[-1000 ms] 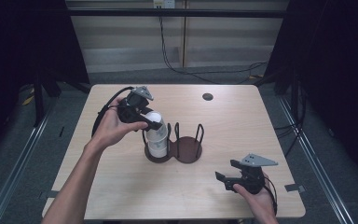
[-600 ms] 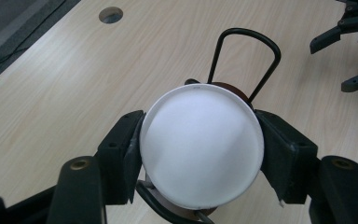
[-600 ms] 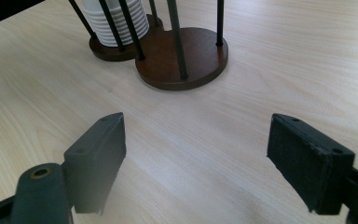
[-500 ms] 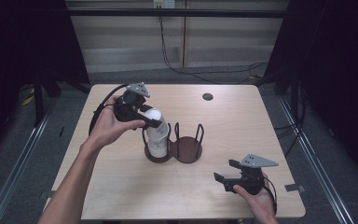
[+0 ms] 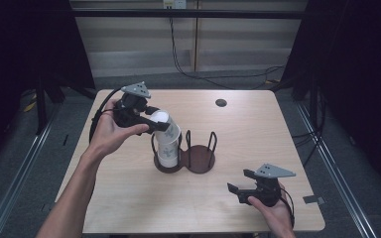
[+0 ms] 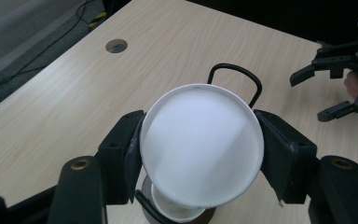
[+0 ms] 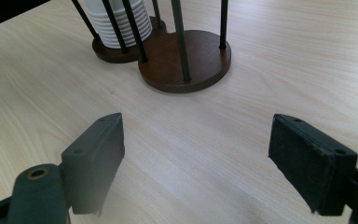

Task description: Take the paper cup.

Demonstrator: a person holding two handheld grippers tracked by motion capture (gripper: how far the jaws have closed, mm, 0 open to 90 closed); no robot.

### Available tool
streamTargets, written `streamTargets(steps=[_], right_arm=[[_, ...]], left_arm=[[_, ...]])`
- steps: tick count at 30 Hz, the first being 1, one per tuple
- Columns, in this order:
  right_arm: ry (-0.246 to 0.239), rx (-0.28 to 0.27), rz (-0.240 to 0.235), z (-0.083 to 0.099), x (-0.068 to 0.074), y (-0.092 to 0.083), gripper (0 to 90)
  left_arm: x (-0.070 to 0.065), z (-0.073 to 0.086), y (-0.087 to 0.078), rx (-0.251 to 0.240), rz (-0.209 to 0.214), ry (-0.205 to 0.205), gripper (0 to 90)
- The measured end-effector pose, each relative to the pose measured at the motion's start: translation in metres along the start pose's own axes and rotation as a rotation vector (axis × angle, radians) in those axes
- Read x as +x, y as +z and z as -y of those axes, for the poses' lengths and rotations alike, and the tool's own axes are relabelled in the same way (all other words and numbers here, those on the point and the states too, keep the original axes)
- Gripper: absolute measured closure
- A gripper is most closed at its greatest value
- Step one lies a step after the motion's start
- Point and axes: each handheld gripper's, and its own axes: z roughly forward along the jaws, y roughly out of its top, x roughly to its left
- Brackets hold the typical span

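Observation:
My left gripper (image 5: 159, 124) is shut on the rim of a white paper cup (image 5: 162, 119), tilted above a stack of white cups (image 5: 167, 154). The stack stands in the left slot of a dark brown two-slot wire holder (image 5: 201, 159). In the left gripper view the pads (image 6: 133, 156) press both sides of the held cup (image 6: 200, 144), and the stack's rim (image 6: 177, 213) shows below. My right gripper (image 5: 236, 189) rests low at the table's front right. It is open, its jaws have just been opening, and nothing is between them (image 7: 196, 158). The stack (image 7: 121, 21) and the holder's empty slot (image 7: 193, 58) lie ahead of it.
A round cable hole (image 5: 221, 102) sits in the light wood table (image 5: 129, 208) near its far edge. The left gripper's black cable (image 5: 97, 119) loops off the left side. Dark curtains flank the table, and metal rails run along the floor on both sides.
My left hand has moved up and to the left with the cup, drawing it up off the stack. The right gripper's jaws have spread a little wider; that hand stayed put.

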Motion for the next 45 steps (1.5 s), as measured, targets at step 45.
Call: streamTargets(steps=[45], right_arm=[[-0.056, -0.063, -0.178, -0.016, 0.017, 0.004, 15.0]], left_arm=[[-0.043, 0.06, -0.011, -0.137, 0.111, 0.068, 36.6]])
